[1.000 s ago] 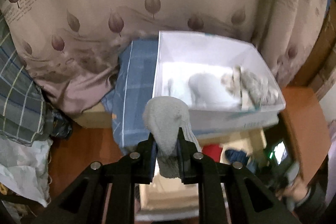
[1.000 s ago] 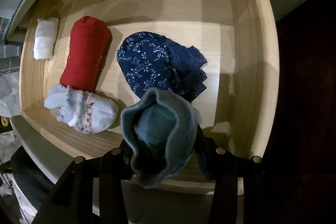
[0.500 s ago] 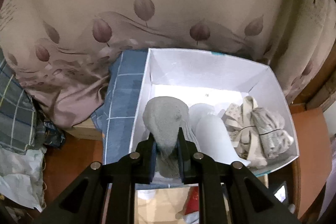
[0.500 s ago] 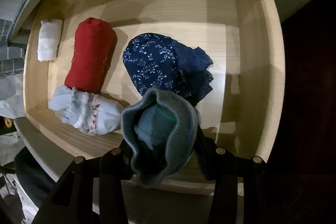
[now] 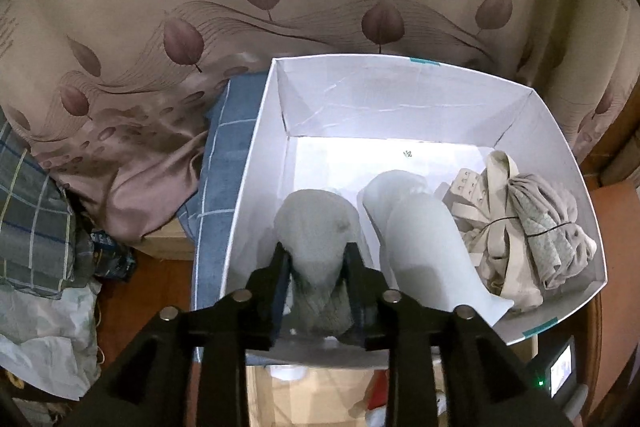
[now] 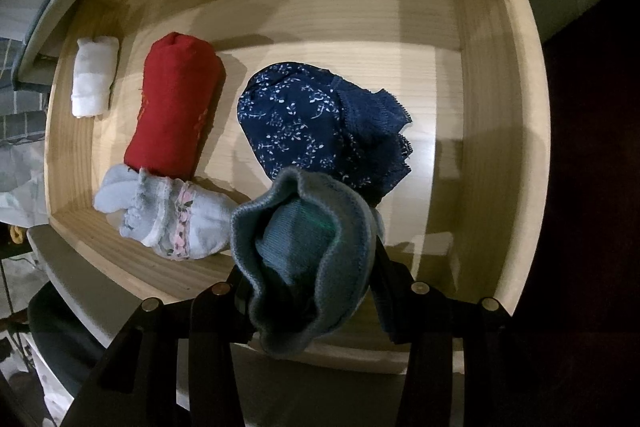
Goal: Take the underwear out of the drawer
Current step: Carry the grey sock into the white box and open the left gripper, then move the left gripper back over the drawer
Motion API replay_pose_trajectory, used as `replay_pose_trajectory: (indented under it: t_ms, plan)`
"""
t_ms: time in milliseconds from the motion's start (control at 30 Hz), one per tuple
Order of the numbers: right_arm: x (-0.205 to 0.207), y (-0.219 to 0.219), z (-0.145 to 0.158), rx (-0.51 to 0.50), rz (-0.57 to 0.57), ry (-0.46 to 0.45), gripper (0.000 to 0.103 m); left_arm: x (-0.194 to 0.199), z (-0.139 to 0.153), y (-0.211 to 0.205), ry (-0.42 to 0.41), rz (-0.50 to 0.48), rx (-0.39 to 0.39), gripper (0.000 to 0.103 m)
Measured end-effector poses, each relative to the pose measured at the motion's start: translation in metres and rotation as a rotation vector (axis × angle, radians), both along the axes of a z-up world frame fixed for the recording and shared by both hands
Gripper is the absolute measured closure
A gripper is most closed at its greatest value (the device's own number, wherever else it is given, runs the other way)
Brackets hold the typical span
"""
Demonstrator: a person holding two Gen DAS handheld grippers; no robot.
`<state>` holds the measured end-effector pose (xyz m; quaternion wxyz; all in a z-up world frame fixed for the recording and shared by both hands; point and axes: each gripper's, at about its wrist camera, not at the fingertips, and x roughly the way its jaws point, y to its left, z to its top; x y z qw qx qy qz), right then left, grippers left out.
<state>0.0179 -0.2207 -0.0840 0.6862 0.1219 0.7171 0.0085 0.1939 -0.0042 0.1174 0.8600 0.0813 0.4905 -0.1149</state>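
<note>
Left gripper (image 5: 318, 259): black two-finger gripper over the white cardboard box (image 5: 256, 163); its jaws have just been opening and now stand apart.
Grey roll: a grey knitted rolled garment (image 5: 316, 227) stands between the left jaws, its rounded top above the fingertips (image 5: 280, 259) and its lower end down between the fingers. The fingers are beside its sides; if the pads still press it, I cannot tell.
Box contents: a pale white rolled garment (image 5: 424, 235) lies just right of the grey roll; a beige and grey tied bundle (image 5: 524, 227) lies at the right wall.
Around the box: a blue checked cloth (image 5: 224, 167) is under its left side; a beige curtain with leaf print (image 5: 280, 7) hangs behind.
Right gripper (image 6: 308, 267): over the front edge of the open wooden drawer (image 6: 480, 107), jaws pinching a blue-grey knitted rolled garment (image 6: 304, 251) that bulges above the fingers.
Drawer contents: a navy floral underwear with lace edge (image 6: 320, 123) lies in the middle, just behind the held roll; a red rolled garment (image 6: 176, 103) is left of it; a pale blue frilled roll (image 6: 164, 215) touches the red one's near end; a small white roll (image 6: 94, 79) lies at the left wall.
</note>
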Motion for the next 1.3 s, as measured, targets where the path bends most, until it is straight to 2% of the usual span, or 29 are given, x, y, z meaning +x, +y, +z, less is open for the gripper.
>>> replay_pose_trajectory:
  t_ms: [67,133,300,600,733,967,1167,1300]
  plan:
    - [0.000,0.000,0.000,0.000,-0.003,0.000,0.060,-0.003,0.006,0.005,-0.012,0.007,-0.019,0.061]
    - [-0.001,0.002,0.000,-0.001,-0.006,0.000,0.060,-0.009,0.014,0.009,-0.025,0.000,-0.052,0.060]
    - [0.000,0.002,0.000,-0.017,-0.010,-0.004,0.060,-0.025,0.031,0.021,-0.047,-0.006,-0.066,0.060]
    - [-0.004,0.010,0.010,-0.041,-0.028,-0.060,0.060,-0.080,0.032,0.043,-0.075,-0.032,-0.014,0.058]
    - [-0.011,0.012,0.021,-0.073,-0.028,-0.114,0.060,-0.098,0.011,0.056,-0.046,-0.007,-0.001,0.058]
    - [-0.017,0.007,0.036,-0.076,-0.043,-0.185,0.060,-0.126,-0.047,0.070,-0.007,0.085,0.082,0.058]
    - [-0.021,0.001,0.052,-0.065,-0.061,-0.260,0.061,-0.145,-0.105,0.076,0.095,0.138,0.058,0.058]
    - [-0.023,-0.002,0.064,-0.056,-0.054,-0.272,0.061,-0.150,-0.130,0.074,0.111,0.155,0.092,0.058]
